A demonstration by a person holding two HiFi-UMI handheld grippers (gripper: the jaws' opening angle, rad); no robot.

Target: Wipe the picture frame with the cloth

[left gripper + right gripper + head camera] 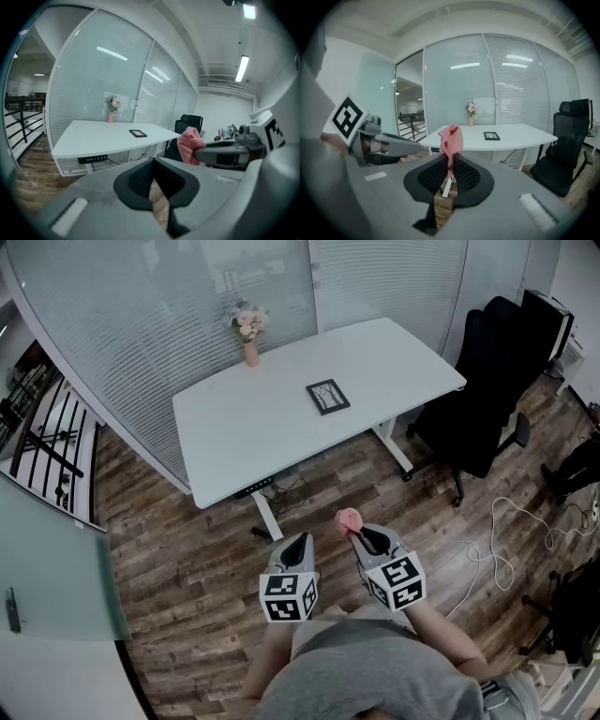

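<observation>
A small black picture frame [328, 397] lies flat on the white desk [244, 427], far ahead of both grippers; it also shows as the picture frame [138, 133] and picture frame [491, 136] in the gripper views. My right gripper [359, 535] is shut on a pink cloth [349, 518], which bunches up above the jaws as the cloth [452, 138]. My left gripper [298, 547] is shut with nothing in it and hangs beside the right one over the wooden floor. In the left gripper view the cloth [190, 145] sticks out of the right gripper.
A pink vase with flowers [249, 329] stands at the desk's far edge. A black office chair [483, 381] sits right of the desk. White cables [497, 540] trail on the floor at right. A glass partition [169, 306] runs behind the desk, a railing [52, 451] at left.
</observation>
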